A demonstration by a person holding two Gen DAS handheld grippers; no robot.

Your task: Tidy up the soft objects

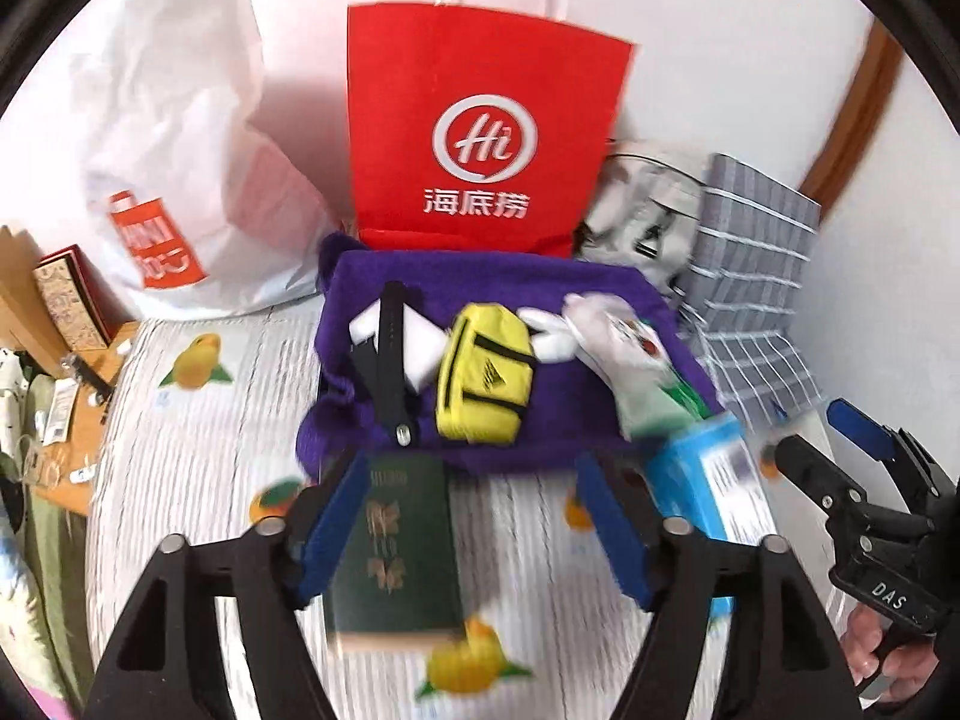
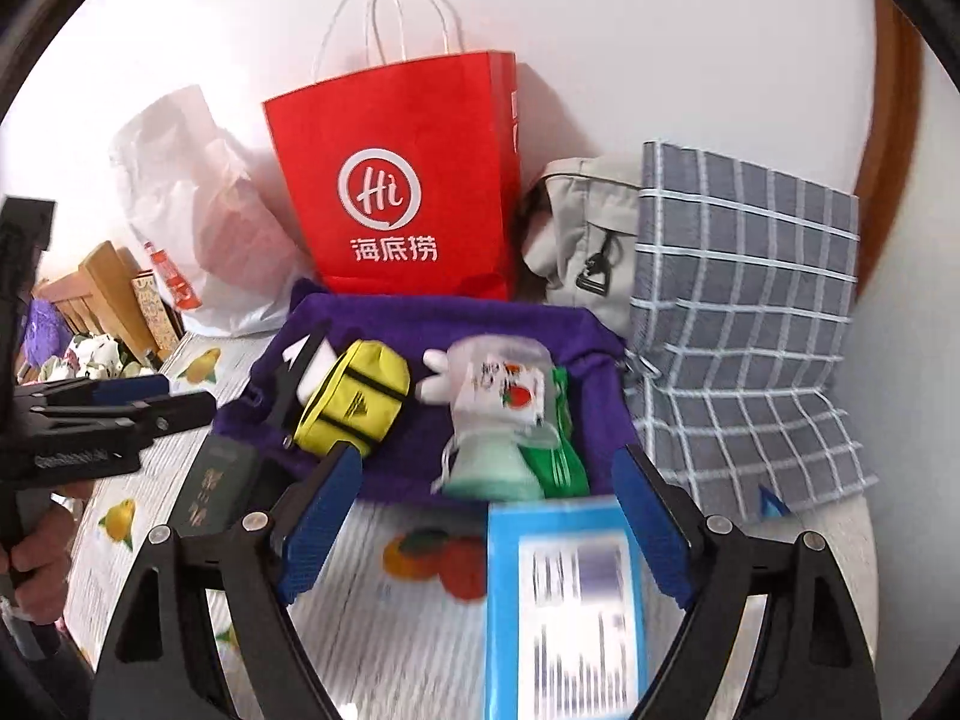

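the left tongs (image 1: 474, 522) stand wide open with nothing between their blue pads, hovering over a dark green booklet (image 1: 399, 552) that lies on the fruit-printed striped cover (image 1: 198, 450). the right tongs (image 2: 486, 531) are also spread wide and hold nothing; a light blue box (image 2: 564, 606) lies on the cover between and below their pads, blurred.

just beyond both, a purple fuzzy cloth (image 1: 540, 426) is spread on the cover and carries the soft things: a yellow pouch (image 1: 483, 381) near its middle, a white block with a black strap (image 1: 390, 354) over it to the left, and a white plush rabbit (image 2: 435, 372) to the right, touching a clear packet with mint and green contents (image 2: 510, 426).

behind the cloth, a red paper bag (image 1: 480, 132) stands upright against the white wall. left of it slumps a white plastic bag (image 1: 174, 138). right of it sits a beige bag (image 2: 585, 240), and beside that a grey checked fabric bag (image 2: 744, 312).
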